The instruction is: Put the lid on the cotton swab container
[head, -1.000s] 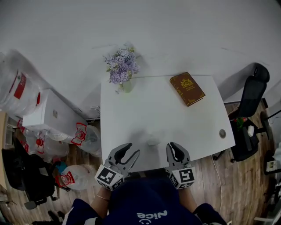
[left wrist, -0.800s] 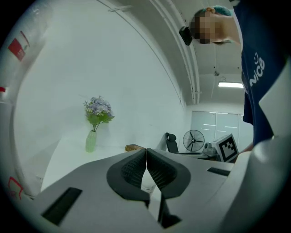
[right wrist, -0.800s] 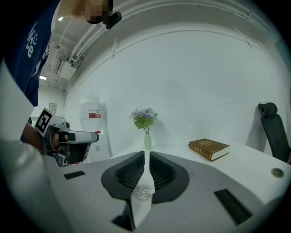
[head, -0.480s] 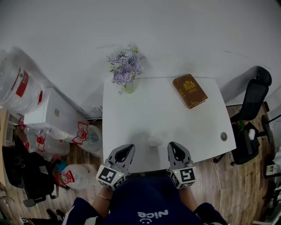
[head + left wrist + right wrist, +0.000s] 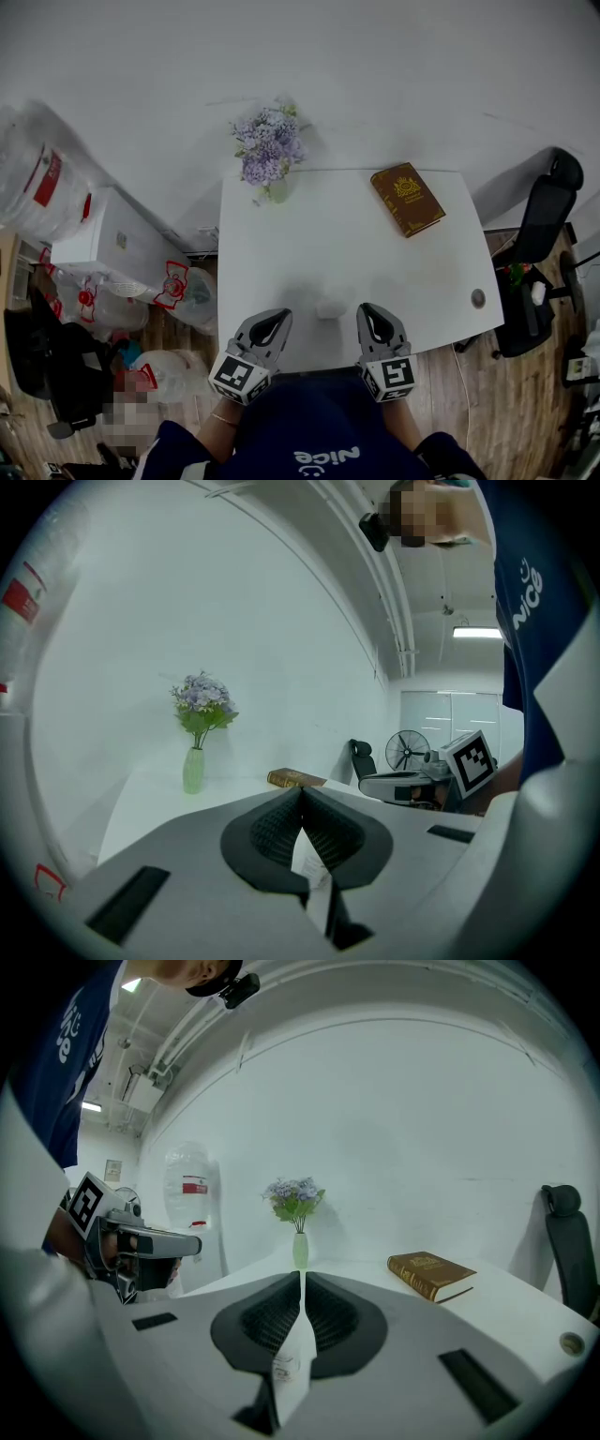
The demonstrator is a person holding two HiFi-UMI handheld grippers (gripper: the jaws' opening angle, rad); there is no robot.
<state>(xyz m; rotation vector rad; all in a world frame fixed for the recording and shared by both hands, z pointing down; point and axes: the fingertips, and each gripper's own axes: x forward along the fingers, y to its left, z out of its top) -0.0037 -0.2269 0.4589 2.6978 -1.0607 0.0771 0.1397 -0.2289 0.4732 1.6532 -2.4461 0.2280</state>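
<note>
The cotton swab container (image 5: 328,303) is a small pale tub near the front edge of the white table (image 5: 300,244). I cannot make out whether its lid is on it. My left gripper (image 5: 278,319) hovers just left of the tub with its jaws shut and nothing held. Just to the tub's right, my right gripper (image 5: 367,312) is also shut and empty. In the left gripper view the left gripper (image 5: 301,789) has its jaws meeting at the tips. The right gripper (image 5: 301,1274) looks the same in its own view. A white labelled shape shows through each slit.
A vase of purple flowers (image 5: 270,150) stands at the table's far left corner and a brown book (image 5: 407,199) at the far right. A round grommet (image 5: 478,298) sits near the right edge. A black chair (image 5: 539,225) stands to the right, water bottles (image 5: 37,178) and bags to the left.
My left gripper's jaws have gone from open to shut. Both grippers stay at the table's near edge, either side of the tub.
</note>
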